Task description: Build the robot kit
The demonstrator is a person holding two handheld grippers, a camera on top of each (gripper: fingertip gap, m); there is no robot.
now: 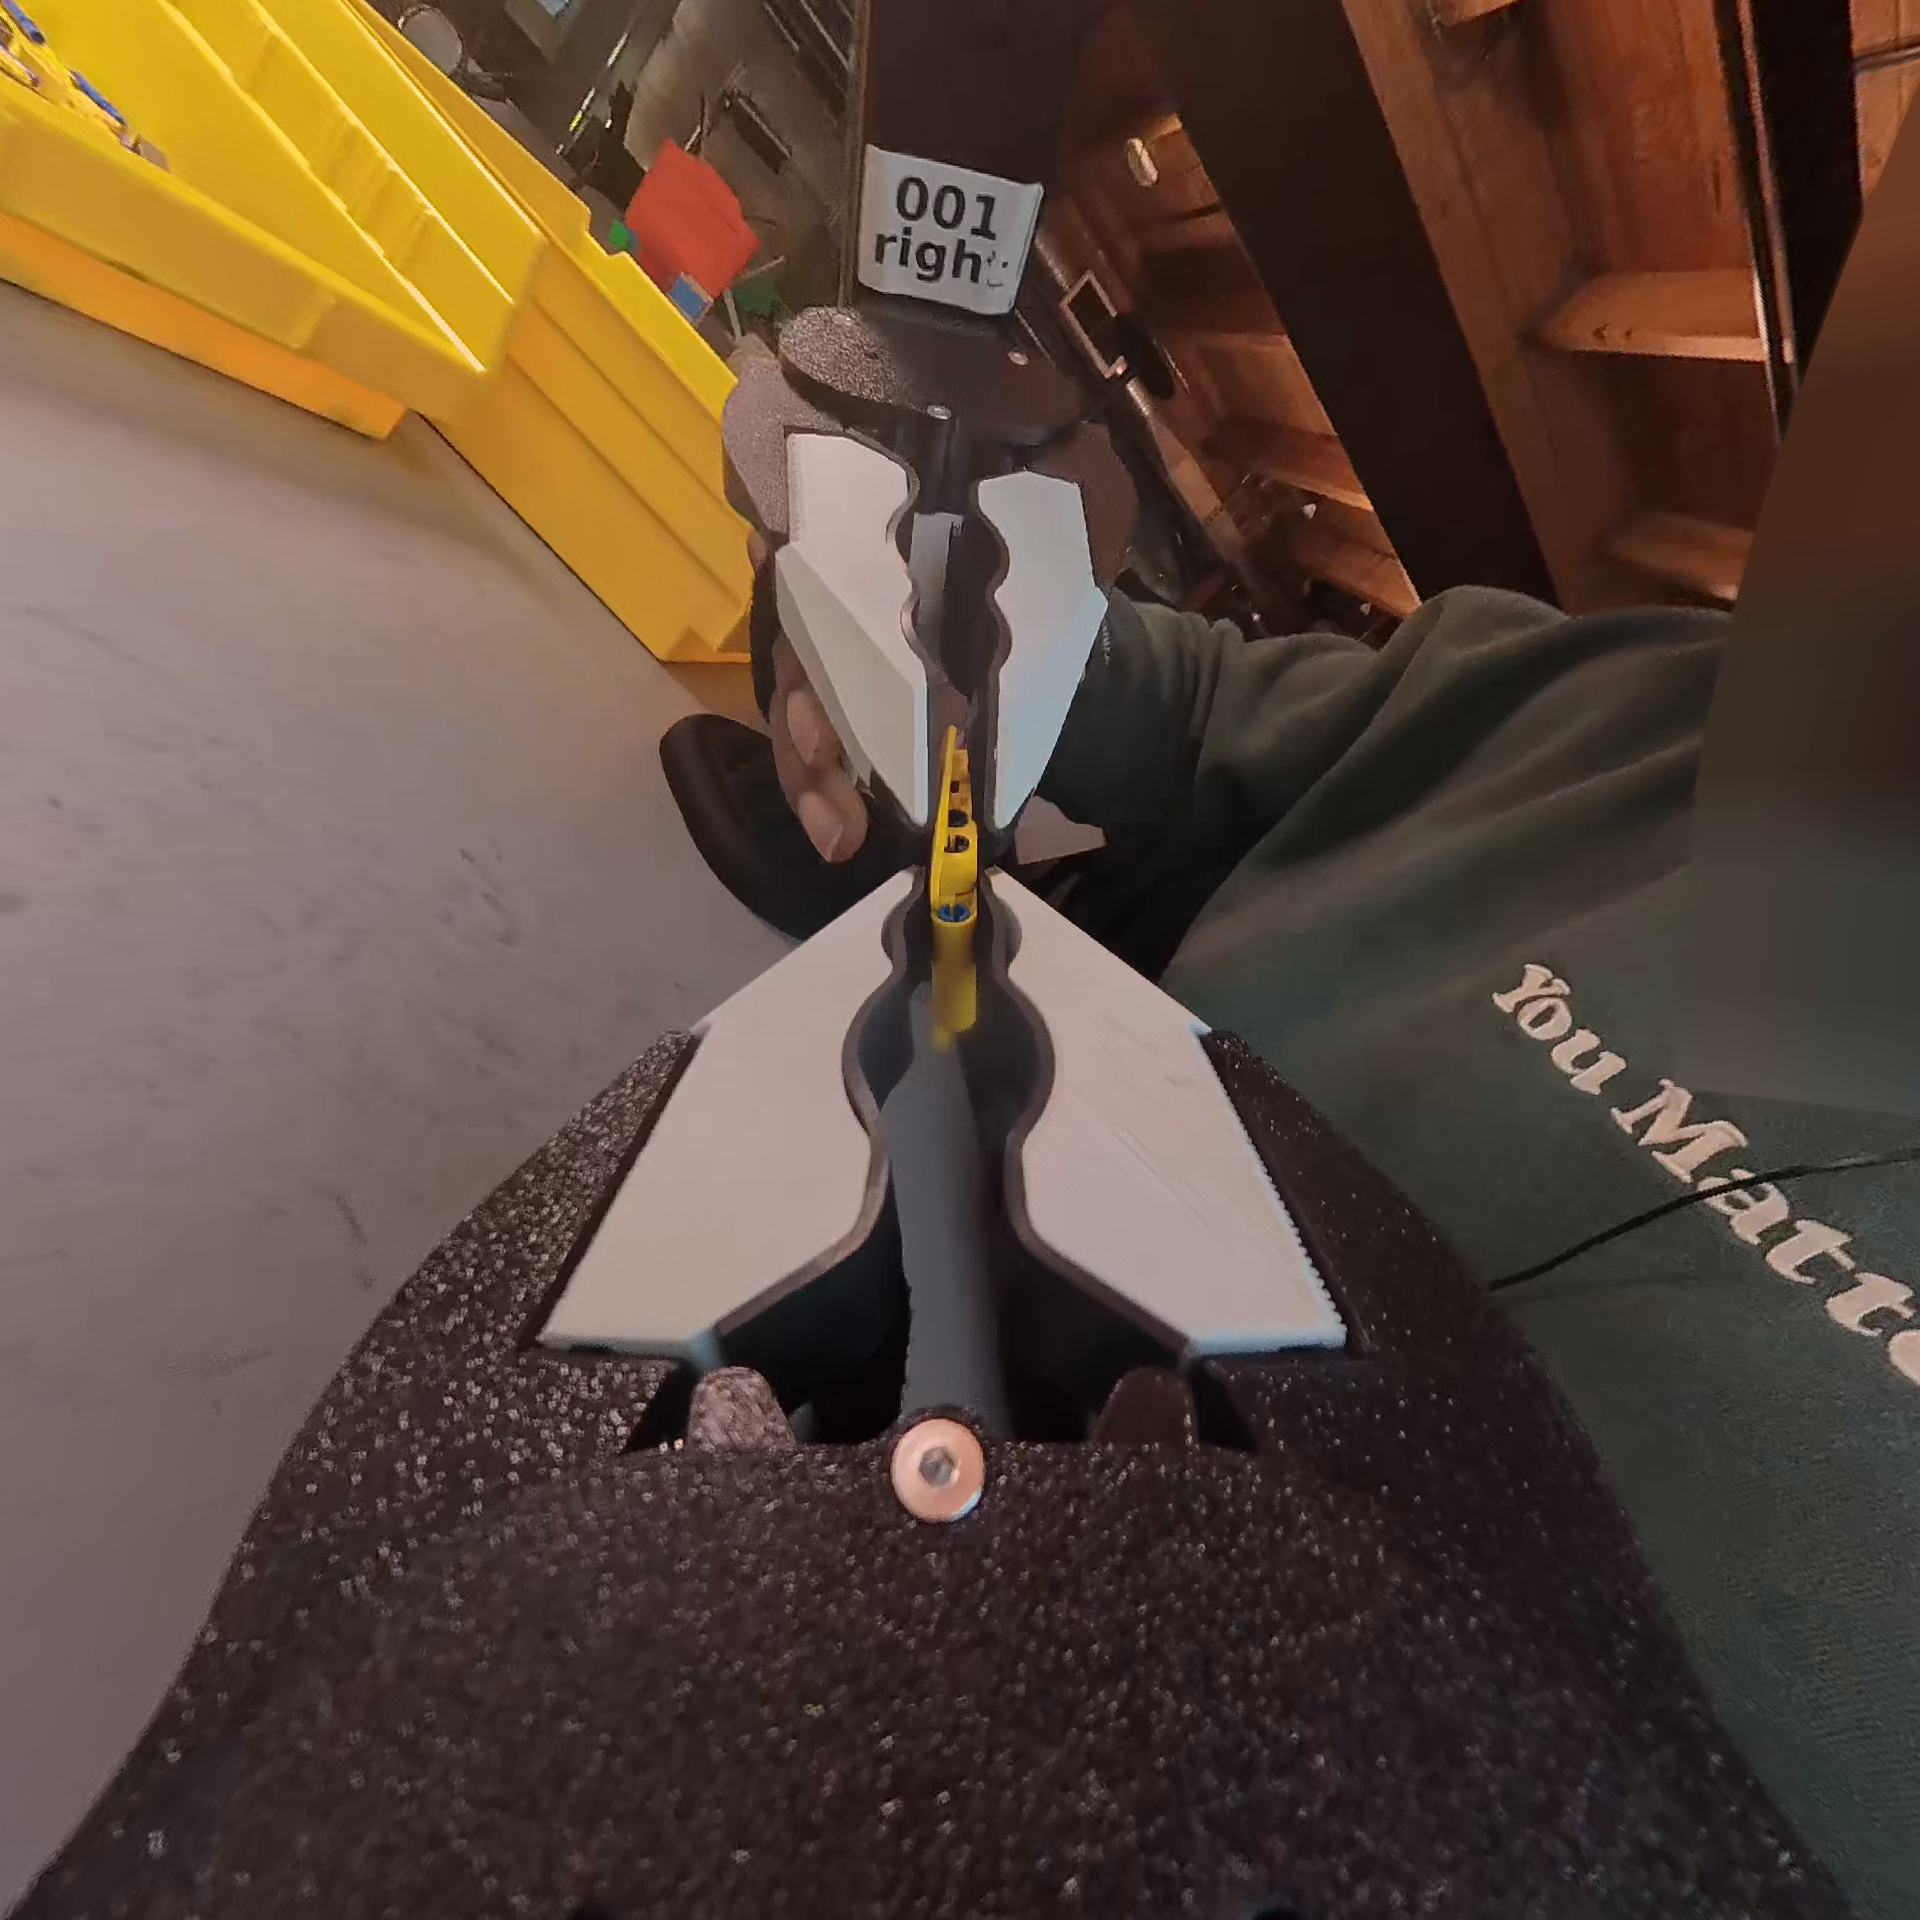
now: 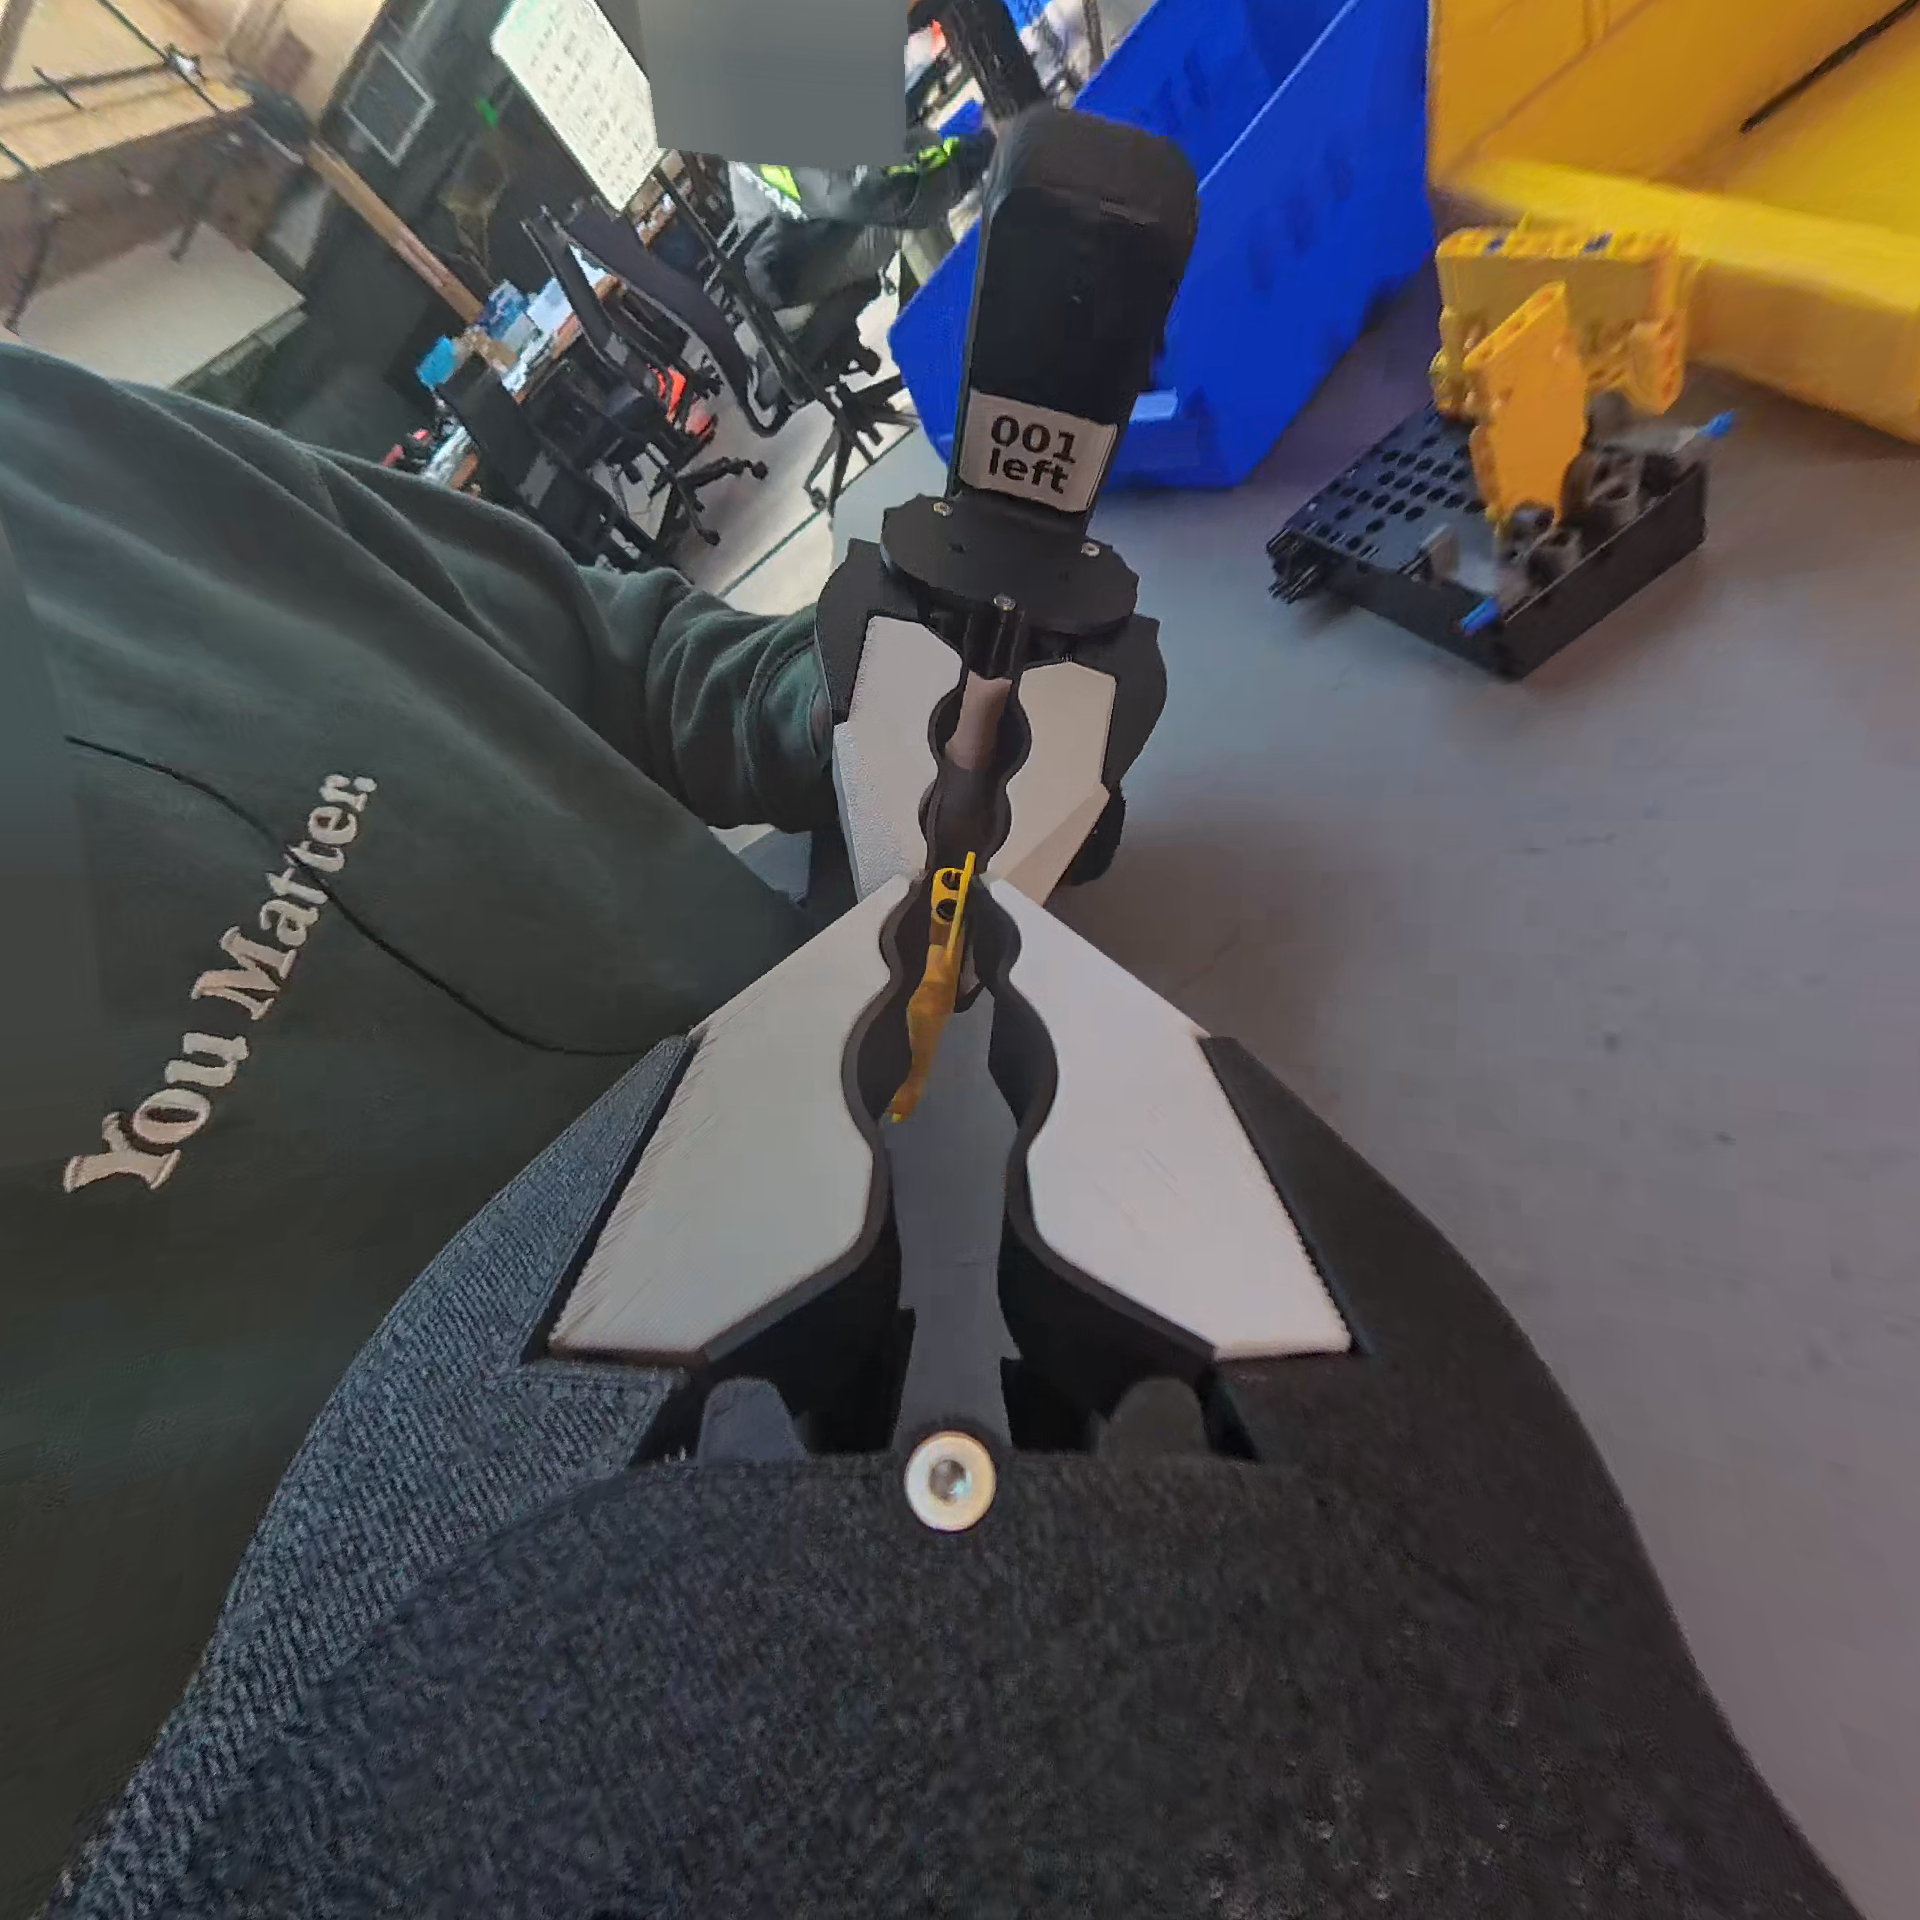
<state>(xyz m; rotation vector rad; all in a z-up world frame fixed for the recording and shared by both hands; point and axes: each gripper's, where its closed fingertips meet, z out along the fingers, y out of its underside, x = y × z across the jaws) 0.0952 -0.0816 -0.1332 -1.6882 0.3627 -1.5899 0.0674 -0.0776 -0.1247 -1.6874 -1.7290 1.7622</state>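
A thin yellow perforated beam (image 1: 951, 977) with a blue pin in it is held in the air between both grippers, which face each other tip to tip. My left gripper (image 1: 951, 883) is shut on one end of it. My right gripper (image 1: 956, 816), held by a hand opposite, is shut on the other end. In the right wrist view the beam (image 2: 930, 997) lies tilted between the fingers of my right gripper (image 2: 948, 885), with my left gripper (image 2: 964, 857) meeting it from beyond. Both hover above a grey tabletop (image 2: 1558, 1039).
Stacked yellow bins (image 1: 364, 260) stand at the back left. A blue bin (image 2: 1268, 260) and a yellow bin (image 2: 1714, 208) stand behind a black perforated base (image 2: 1455, 540) carrying a yellow brick assembly (image 2: 1538, 353). A person's dark green sweatshirt (image 2: 312, 727) fills one side. Only a small space, under 4 cm, lies between the two pairs of fingers.
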